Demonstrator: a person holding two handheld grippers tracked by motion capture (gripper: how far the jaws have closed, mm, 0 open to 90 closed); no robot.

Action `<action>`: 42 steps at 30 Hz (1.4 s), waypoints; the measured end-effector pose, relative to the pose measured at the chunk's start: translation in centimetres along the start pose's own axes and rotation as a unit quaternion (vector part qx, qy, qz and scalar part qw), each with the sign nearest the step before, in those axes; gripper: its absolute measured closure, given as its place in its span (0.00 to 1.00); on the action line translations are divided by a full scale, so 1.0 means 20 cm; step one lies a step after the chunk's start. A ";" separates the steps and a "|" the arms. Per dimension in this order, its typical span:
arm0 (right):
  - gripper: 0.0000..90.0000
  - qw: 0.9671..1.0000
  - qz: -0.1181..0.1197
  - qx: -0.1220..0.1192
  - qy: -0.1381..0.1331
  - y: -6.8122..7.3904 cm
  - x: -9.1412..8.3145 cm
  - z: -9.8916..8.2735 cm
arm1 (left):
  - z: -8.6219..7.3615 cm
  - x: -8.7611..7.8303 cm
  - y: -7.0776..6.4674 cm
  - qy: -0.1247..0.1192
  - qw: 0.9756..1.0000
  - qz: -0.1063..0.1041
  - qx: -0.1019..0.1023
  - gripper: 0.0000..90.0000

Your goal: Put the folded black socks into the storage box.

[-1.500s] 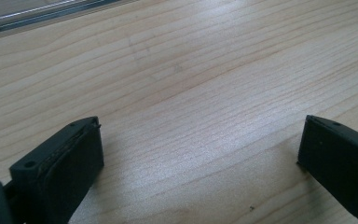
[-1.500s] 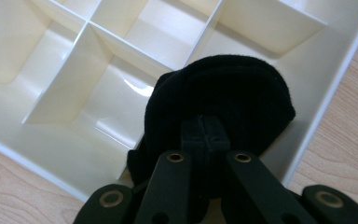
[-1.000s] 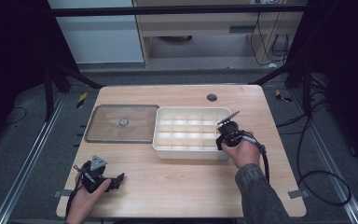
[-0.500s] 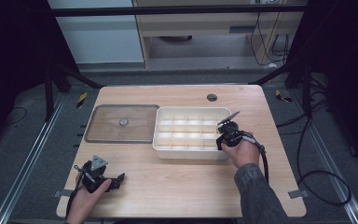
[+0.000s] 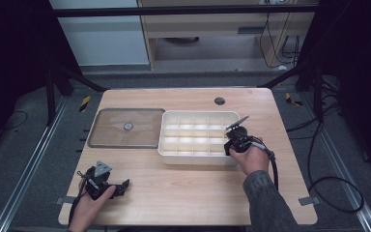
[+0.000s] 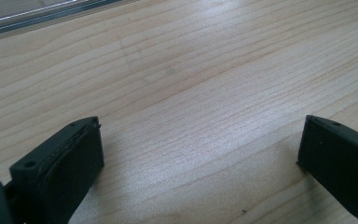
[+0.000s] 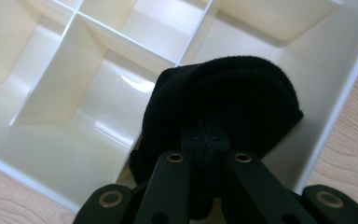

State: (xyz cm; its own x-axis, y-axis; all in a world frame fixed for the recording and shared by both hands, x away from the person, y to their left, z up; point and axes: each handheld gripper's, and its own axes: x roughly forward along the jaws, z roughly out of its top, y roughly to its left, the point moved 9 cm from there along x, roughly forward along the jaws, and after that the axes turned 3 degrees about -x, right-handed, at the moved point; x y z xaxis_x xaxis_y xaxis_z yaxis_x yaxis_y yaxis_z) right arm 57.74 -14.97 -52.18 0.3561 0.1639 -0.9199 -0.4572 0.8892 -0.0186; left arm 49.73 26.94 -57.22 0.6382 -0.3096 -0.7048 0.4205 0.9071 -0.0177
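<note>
Right gripper (image 7: 205, 140): jaws clenched on a black cloth (image 7: 223, 98), which hangs over the corner compartment at the near right end of the cream divided tray (image 5: 195, 157); the cloth bulges above the dividers just inside the tray's right wall. Left gripper (image 6: 200, 154): jaws released and wide apart, bare wood of the table (image 5: 188, 193) between them, resting near the front left corner, well apart from the tray. A clear lid (image 5: 125, 128) lies flat just left of the tray.
</note>
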 end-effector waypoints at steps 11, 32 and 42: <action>1.00 1.000 0.001 -0.003 -0.010 0.00 -0.03 0.00 | 0.00 0.00 0.00 0.000 1.000 0.000 0.000 0.00; 1.00 0.998 -0.001 -0.016 -0.063 0.01 -0.17 0.08 | 0.00 0.00 0.00 0.000 1.000 0.000 0.000 0.00; 1.00 0.993 0.007 -0.020 -0.118 0.03 -0.27 0.16 | 0.00 0.00 0.00 0.000 1.000 -0.001 0.000 0.00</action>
State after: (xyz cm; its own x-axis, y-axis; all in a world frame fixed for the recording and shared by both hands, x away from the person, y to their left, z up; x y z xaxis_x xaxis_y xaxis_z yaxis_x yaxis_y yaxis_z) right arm 58.24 -13.95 -45.95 0.5287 0.2748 -0.8031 -0.4929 0.8697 -0.0268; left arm 49.72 26.94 -57.22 0.6376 -0.3105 -0.7050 0.4217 0.9065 -0.0179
